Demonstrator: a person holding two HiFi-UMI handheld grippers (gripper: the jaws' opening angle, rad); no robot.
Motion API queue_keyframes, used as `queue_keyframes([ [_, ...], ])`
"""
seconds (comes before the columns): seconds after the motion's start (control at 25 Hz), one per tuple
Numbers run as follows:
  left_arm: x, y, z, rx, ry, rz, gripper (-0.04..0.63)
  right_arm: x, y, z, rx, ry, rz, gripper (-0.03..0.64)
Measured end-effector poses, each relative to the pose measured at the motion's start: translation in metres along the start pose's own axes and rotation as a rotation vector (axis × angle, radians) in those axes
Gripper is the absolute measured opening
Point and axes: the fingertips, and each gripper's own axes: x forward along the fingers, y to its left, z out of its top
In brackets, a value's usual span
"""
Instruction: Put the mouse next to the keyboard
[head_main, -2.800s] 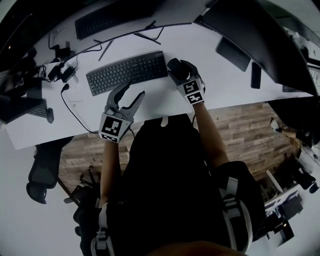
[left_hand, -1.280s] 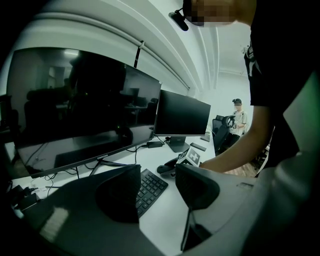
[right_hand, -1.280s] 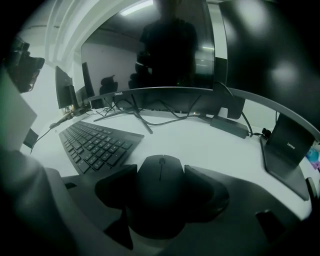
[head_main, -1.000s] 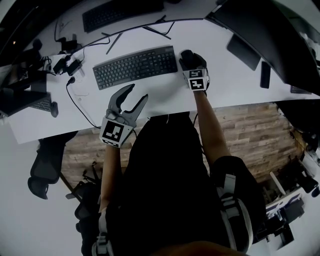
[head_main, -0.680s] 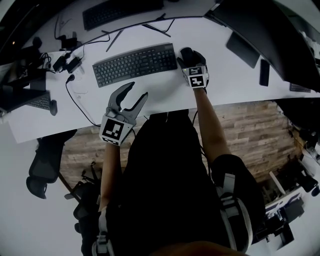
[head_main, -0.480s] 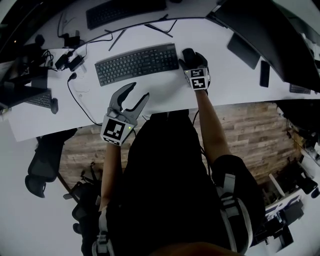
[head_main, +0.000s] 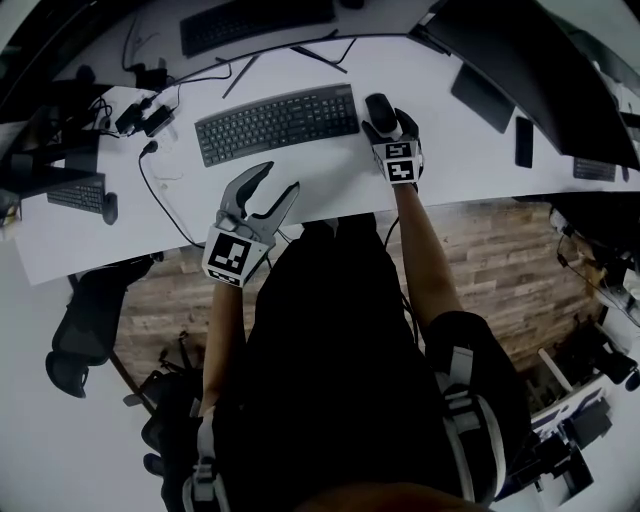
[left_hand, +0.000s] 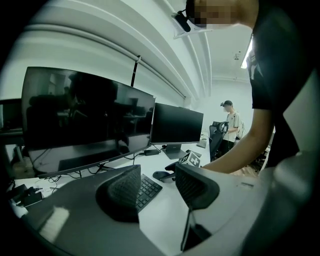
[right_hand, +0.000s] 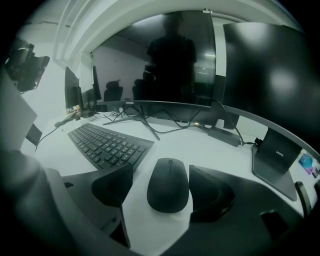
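Two things have changed since the earlier pictures. The right gripper (head_main: 386, 118) has just been opening its jaws, and more of the mouse (head_main: 377, 103) now shows past its marker cube than a few seconds back. The mouse keeps much the same place in the upper middle of the head view, just off the right end of the nearer keyboard (head_main: 278, 122) on the white desk (head_main: 330, 178).

From the right gripper view I read the right gripper (right_hand: 160, 184) as open, its jaws standing either side of the mouse (right_hand: 168, 186), which lies flat on the desk between them. Bare desk shows between the mouse and the jaw at frame left. The jaw at frame right is just beside it, and I cannot tell whether it touches. The keyboard (right_hand: 107, 145) runs off to the upper left of that frame, its near corner close to the mouse.

The left gripper (head_main: 276, 180) sits as before at the desk's front edge, below the keyboard and well apart from the mouse. In its own view the left gripper (left_hand: 160, 183) has its jaws apart with only desk and a corner of the keyboard (left_hand: 148, 187) seen through the gap.
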Motion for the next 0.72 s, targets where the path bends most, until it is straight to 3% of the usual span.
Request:
queue_keyframes([
  [0.48,-0.021,-0.009,-0.006,-0.001,-0.045,-0.016,0.192,-0.037,0.014,0.005,-0.018,-0.045,-0.038,0.31],
  [0.72,-0.032,-0.01,-0.017,-0.009,-0.045,-0.012,0.189,-0.056,0.019,0.002,-0.022,-0.051,-0.039,0.229],
])
